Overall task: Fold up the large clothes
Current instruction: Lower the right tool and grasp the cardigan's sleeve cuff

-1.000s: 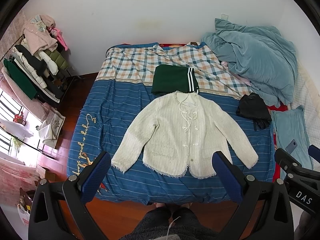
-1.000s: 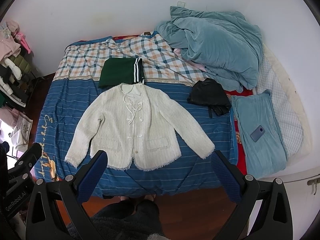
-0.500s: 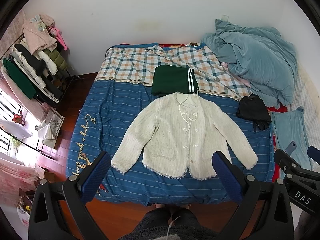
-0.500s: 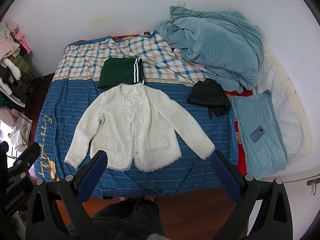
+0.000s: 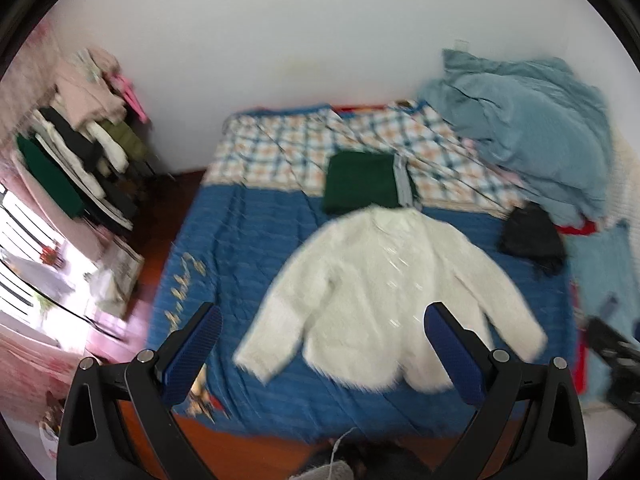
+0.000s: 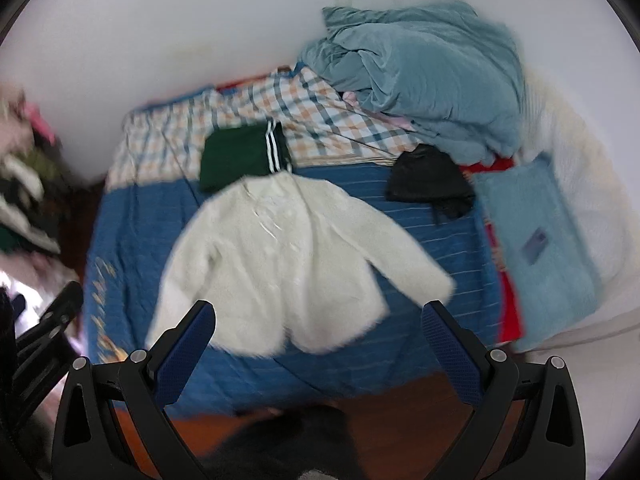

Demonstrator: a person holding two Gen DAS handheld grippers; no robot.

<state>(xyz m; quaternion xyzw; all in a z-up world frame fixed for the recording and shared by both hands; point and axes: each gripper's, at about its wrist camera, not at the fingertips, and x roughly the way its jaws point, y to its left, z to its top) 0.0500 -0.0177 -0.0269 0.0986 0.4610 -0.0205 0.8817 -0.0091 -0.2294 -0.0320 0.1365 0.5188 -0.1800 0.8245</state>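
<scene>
A white cardigan [image 5: 384, 292] lies flat, front up, sleeves spread, on the blue striped bedspread [image 5: 240, 248]. It also shows in the right wrist view [image 6: 280, 264]. My left gripper [image 5: 324, 340] is open and empty, held above the bed's near edge, short of the cardigan's hem. My right gripper [image 6: 320, 336] is open and empty, likewise above the near edge. Both views are blurred by motion.
A folded green garment [image 5: 360, 184] with white stripes lies just beyond the cardigan's collar. A black garment [image 5: 528, 236] lies to the right. A teal duvet [image 6: 424, 72] is heaped at the back right, with a phone [image 6: 534, 246] on a teal pillow. A clothes rack [image 5: 76, 156] stands left.
Both grippers have moved forward and down toward the bed, so the cardigan looks larger. The views now are blurred. The jaws stay open and the clothes have not moved.
</scene>
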